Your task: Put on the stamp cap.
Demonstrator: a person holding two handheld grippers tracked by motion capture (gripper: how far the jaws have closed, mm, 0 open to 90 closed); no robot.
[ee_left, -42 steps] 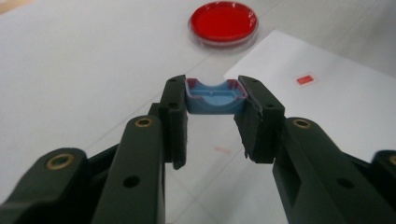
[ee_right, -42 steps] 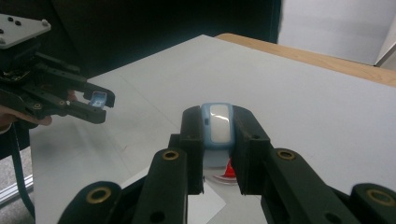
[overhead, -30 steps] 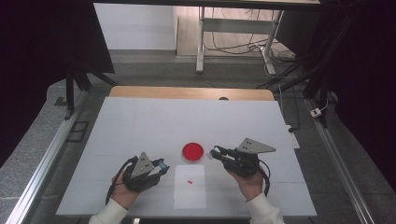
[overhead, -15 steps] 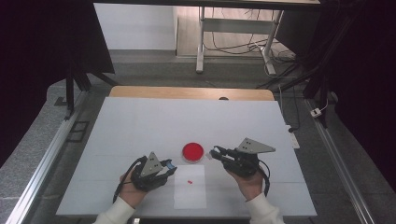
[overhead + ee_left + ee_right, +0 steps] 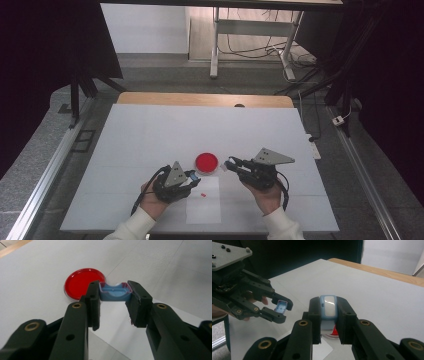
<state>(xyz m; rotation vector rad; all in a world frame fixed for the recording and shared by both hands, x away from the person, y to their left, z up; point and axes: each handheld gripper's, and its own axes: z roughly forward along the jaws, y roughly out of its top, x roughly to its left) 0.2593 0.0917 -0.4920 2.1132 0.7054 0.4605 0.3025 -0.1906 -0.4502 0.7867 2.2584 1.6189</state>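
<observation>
Two blue pieces, one in each of my grippers, above the white surface.

My left gripper (image 5: 191,176) has its jaws closed on one small blue tray-like piece (image 5: 115,291); seen along those jaws, the piece lies crosswise between the pads with its hollow side facing up, long axis running from pad to pad, just in front of the one red round dish (image 5: 206,162). Below the dish lies one white paper sheet (image 5: 203,207) with one tiny red bit (image 5: 203,194) on it. My right gripper (image 5: 231,164) grips one blue piece with a white face (image 5: 329,306), held upright between the pads, long axis along the jaws, white face toward that gripper's camera, tip near the dish's right edge.
</observation>
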